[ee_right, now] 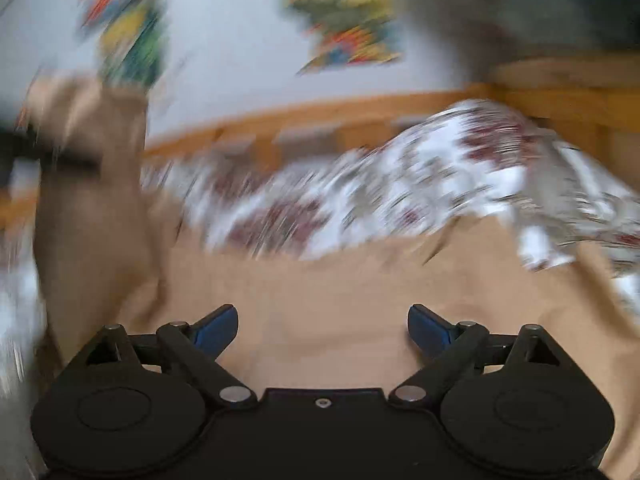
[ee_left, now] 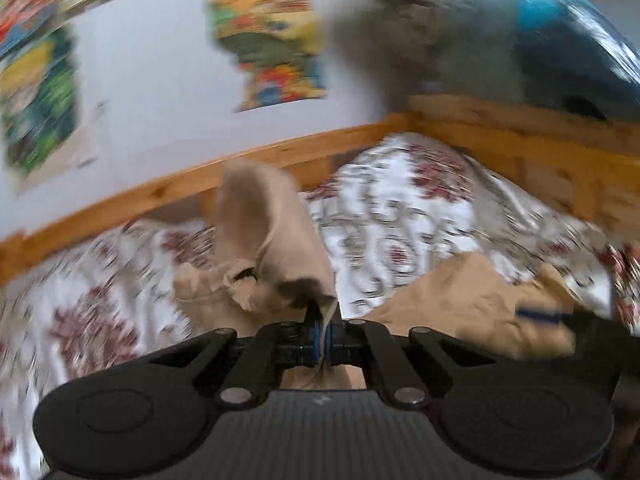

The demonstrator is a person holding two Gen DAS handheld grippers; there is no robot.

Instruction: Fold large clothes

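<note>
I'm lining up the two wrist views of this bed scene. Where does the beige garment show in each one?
Left wrist view: the beige garment rises at centre from the shut left gripper, with more of it lying at lower right.
Right wrist view: the garment spreads across the lower half beneath the open right gripper, with a lifted part at left.
Shared landmark: the wooden bed rail.

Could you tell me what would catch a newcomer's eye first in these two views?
The left tool is shut on a lifted corner of the tan garment. The right tool gapes open over the garment's flat part, which lies on a floral sheet, with bright posters on the wall behind.
</note>
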